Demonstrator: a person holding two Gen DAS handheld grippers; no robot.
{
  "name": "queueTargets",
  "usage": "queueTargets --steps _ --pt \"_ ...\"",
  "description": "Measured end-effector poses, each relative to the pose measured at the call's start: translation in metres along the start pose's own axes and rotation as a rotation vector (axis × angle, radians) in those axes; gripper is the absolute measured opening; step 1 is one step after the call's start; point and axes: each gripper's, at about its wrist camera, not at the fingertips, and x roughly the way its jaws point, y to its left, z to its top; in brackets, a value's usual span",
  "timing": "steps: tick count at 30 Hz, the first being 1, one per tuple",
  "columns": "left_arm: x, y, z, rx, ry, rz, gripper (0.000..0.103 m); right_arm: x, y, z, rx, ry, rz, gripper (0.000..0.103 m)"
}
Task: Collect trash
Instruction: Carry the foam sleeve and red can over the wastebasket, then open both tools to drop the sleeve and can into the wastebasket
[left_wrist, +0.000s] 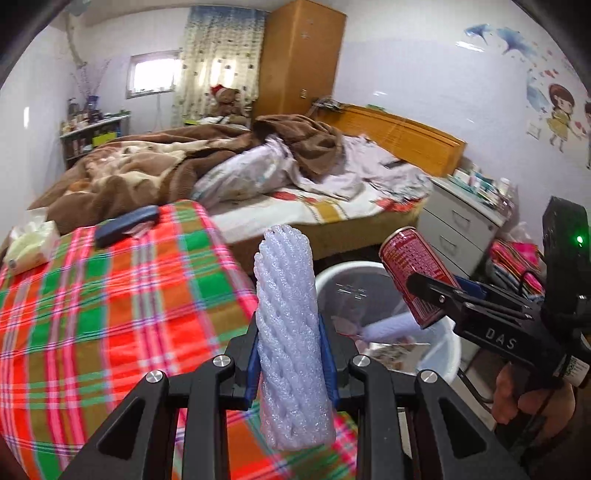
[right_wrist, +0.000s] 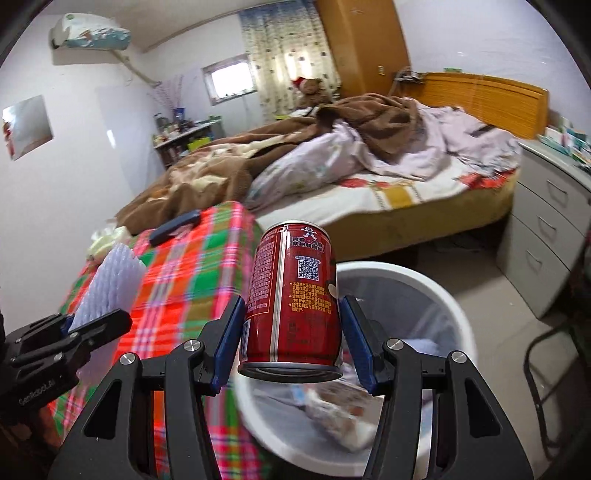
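Observation:
My left gripper (left_wrist: 290, 362) is shut on a white foam net sleeve (left_wrist: 288, 332), held upright over the edge of the plaid-covered table (left_wrist: 110, 314). My right gripper (right_wrist: 291, 343) is shut on a red drink can (right_wrist: 291, 299), held above the rim of the white trash bin (right_wrist: 436, 291). The bin holds a clear liner, another foam sleeve and wrappers. In the left wrist view the can (left_wrist: 410, 273) and right gripper (left_wrist: 439, 295) hang over the bin (left_wrist: 439, 354). In the right wrist view the foam sleeve (right_wrist: 107, 280) and left gripper (right_wrist: 88, 325) show at left.
A tissue pack (left_wrist: 31, 245) and a dark remote (left_wrist: 127, 225) lie on the plaid table. An unmade bed (left_wrist: 258, 177) stands behind, a grey drawer unit (right_wrist: 546, 229) to the right, and a black chair frame (right_wrist: 550, 362) beside the bin.

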Motion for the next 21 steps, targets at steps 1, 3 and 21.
queueTargets --steps 1,3,21 --pt "0.004 -0.006 -0.001 0.004 0.007 -0.011 0.028 -0.001 -0.004 -0.002 0.002 -0.001 -0.012 0.055" --pt "0.014 -0.019 -0.003 0.009 0.023 -0.038 0.028 0.001 -0.014 -0.004 0.010 0.016 -0.034 0.055" --pt "0.092 -0.068 -0.025 0.039 0.170 -0.098 0.033 0.032 -0.072 -0.028 0.031 0.189 -0.106 0.055"
